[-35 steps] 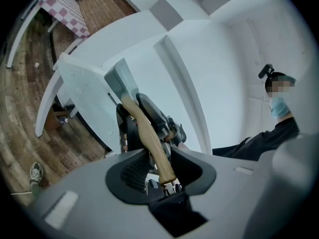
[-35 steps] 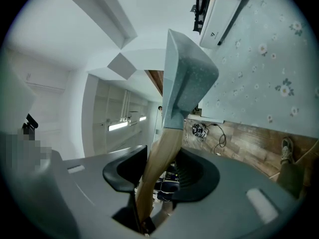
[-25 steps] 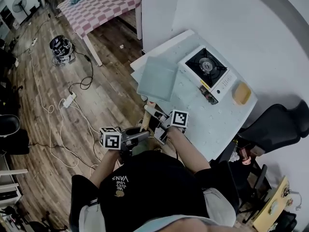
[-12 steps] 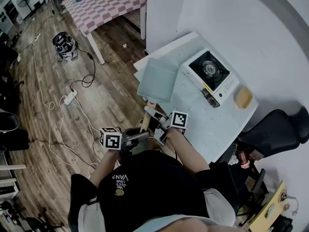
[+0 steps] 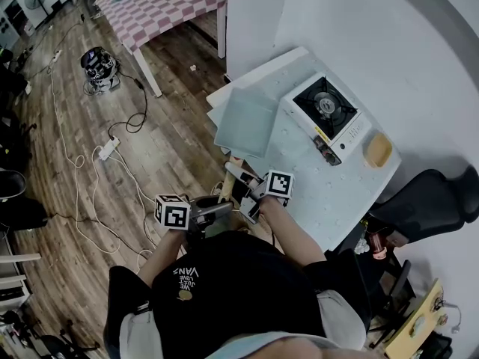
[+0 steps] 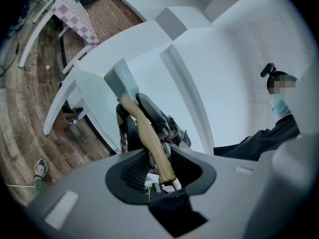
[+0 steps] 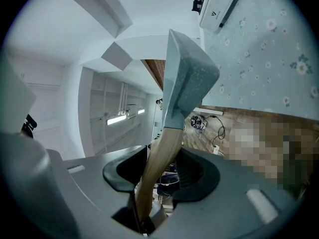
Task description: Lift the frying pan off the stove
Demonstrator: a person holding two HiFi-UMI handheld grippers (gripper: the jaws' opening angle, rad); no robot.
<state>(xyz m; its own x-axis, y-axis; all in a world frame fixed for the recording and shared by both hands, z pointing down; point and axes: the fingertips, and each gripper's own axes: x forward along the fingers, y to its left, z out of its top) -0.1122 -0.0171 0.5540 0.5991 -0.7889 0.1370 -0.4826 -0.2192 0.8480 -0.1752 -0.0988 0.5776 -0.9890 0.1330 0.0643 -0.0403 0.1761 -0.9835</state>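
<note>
The frying pan (image 5: 245, 122) is square and pale grey-green with a wooden handle (image 5: 227, 179). It hangs off the table's left edge, away from the white single-burner stove (image 5: 327, 111), whose black burner is bare. My right gripper (image 5: 241, 193) is shut on the handle near its middle. My left gripper (image 5: 223, 208) is shut on the handle's end, just behind it. In the left gripper view the handle (image 6: 152, 143) runs up from between the jaws to the pan (image 6: 120, 79). In the right gripper view the handle (image 7: 155, 166) rises to the pan (image 7: 188, 81).
The stove sits on a table with a floral cloth (image 5: 329, 189); a yellow sponge-like block (image 5: 376, 149) lies beside it. A black chair (image 5: 430, 197) stands to the right. A checkered table (image 5: 161, 6) and loose cables (image 5: 112, 152) are on the wooden floor to the left.
The head view has shifted slightly. The pan and both grippers keep the same pose and grip.
</note>
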